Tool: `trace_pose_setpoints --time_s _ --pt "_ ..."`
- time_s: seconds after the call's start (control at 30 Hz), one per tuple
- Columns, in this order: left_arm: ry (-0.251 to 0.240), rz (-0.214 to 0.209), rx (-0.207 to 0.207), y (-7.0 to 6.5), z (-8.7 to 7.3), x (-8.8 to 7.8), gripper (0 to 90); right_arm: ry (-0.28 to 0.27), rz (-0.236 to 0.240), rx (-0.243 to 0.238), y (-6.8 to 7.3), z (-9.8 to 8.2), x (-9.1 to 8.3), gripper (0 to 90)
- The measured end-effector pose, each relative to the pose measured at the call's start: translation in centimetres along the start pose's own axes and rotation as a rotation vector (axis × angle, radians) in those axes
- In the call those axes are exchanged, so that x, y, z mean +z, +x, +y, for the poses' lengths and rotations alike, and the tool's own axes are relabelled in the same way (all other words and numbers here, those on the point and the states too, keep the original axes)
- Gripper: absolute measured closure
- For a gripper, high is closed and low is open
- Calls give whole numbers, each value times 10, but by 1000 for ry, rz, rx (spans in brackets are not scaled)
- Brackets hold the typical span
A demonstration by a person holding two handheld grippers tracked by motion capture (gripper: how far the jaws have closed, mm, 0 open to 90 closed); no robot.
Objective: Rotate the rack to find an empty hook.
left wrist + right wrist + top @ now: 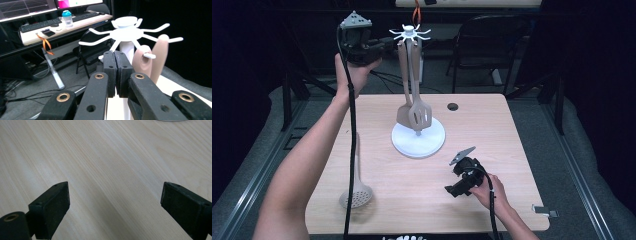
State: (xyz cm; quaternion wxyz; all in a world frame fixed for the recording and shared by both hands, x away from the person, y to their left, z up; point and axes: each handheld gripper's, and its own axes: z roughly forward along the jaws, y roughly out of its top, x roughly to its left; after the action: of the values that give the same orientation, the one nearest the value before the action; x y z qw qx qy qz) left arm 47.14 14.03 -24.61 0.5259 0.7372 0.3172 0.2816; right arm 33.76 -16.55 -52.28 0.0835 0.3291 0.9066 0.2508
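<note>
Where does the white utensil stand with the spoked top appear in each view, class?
High view: white utensil stand at table centre, spoked top near the left gripper.
Left gripper view: its spoked top just beyond the shut jaws, upper centre.
Right gripper view: cannot tell; wooden table below open jaws.
Shared landmark: the wooden table.

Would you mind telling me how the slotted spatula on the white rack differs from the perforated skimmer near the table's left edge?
The slotted spatula hangs upright from the white rack; the perforated skimmer lies flat on the table. The spatula's head has long slots, while the skimmer's round head has small holes. The spatula hangs beside another utensil; the skimmer lies alone. Both are the same beige colour.
</note>
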Motion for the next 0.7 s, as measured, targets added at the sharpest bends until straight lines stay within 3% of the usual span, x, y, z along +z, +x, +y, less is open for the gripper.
trace_pose_setpoints --time_s 0.33,0.7 --pt "6 35 -3 6 -1 7 882 9 2 1 1 0 0 82" --pt "-1 32 -4 8 -4 4 881 10 6 -1 1 0 1 83"
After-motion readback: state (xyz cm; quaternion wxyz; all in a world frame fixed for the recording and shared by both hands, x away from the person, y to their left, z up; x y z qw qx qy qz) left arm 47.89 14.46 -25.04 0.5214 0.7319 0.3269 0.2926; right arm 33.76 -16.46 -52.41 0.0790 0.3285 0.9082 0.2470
